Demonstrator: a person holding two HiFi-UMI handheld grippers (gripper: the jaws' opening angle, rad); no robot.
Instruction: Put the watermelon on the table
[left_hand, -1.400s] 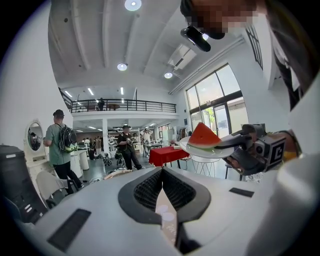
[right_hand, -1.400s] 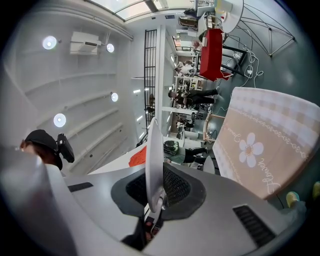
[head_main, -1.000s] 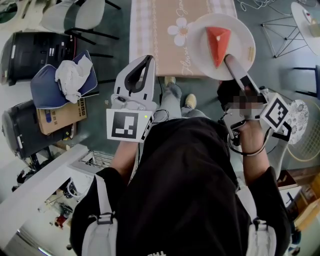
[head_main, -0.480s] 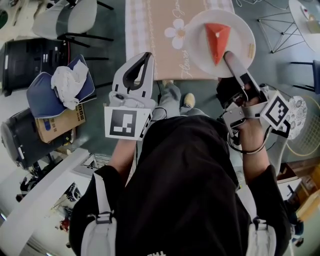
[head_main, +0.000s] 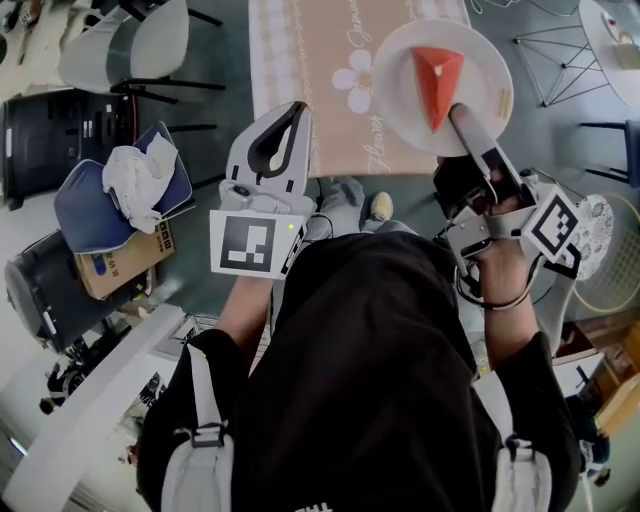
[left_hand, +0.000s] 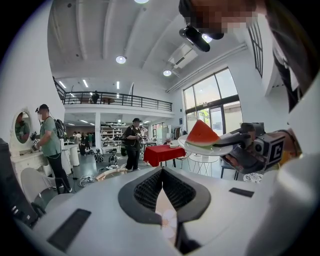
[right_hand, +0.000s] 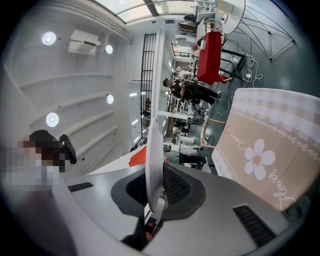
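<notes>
A red watermelon wedge (head_main: 437, 80) lies on a white plate (head_main: 485, 70), held in the air over the near edge of the table (head_main: 310, 60), which has a beige flowered cloth. My right gripper (head_main: 458, 112) is shut on the plate's near rim. In the right gripper view the plate (right_hand: 154, 150) stands edge-on between the jaws, with the watermelon (right_hand: 137, 156) behind it and the table (right_hand: 272, 150) at right. My left gripper (head_main: 290, 112) is shut and empty, left of the plate. From the left gripper (left_hand: 161, 172) view the watermelon (left_hand: 202, 135) and plate (left_hand: 207, 149) show at right.
Grey chairs (head_main: 150, 40) stand left of the table. A blue cushion with a white cloth (head_main: 125, 175), a cardboard box (head_main: 120, 250) and a black bin (head_main: 45, 290) lie at left. A wire-frame stool (head_main: 560, 60) is at right. People (left_hand: 132, 142) stand far off.
Both grippers and the plate have moved a little forward towards the table. The table's near edge now lies lower in the head view. Both grips are unchanged.
</notes>
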